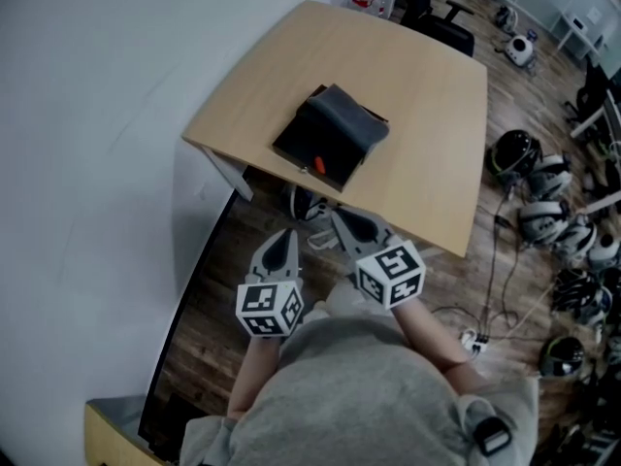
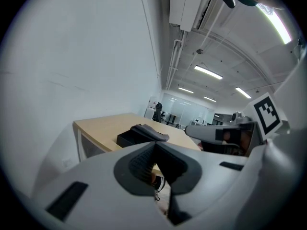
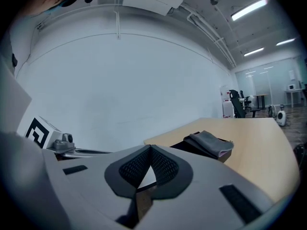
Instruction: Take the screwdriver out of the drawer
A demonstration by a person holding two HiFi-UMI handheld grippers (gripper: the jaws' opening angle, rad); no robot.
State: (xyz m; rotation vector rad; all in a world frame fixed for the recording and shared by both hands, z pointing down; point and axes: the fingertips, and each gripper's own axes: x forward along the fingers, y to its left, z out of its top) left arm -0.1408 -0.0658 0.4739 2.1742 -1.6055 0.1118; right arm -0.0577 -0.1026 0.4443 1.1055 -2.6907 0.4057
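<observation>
A small black drawer box (image 1: 325, 146) sits on the light wooden table (image 1: 427, 115), with a folded grey cloth (image 1: 347, 119) on top of it. A small orange part (image 1: 317, 165) shows at its near front; I cannot tell what it is. No screwdriver is in sight. My left gripper (image 1: 288, 233) and right gripper (image 1: 342, 217) hang side by side in front of the table's near edge, short of the box, both shut and empty. The left gripper view has the box (image 2: 130, 138) beyond its jaws (image 2: 154, 145). The right gripper view has the cloth (image 3: 209, 141) to the right of its jaws (image 3: 149, 150).
A white wall runs along the left of the table. Several helmets (image 1: 543, 194) and cables (image 1: 497, 289) lie on the wooden floor at the right. A dark chair (image 1: 448, 29) stands behind the table. A wooden edge (image 1: 109, 437) shows at bottom left.
</observation>
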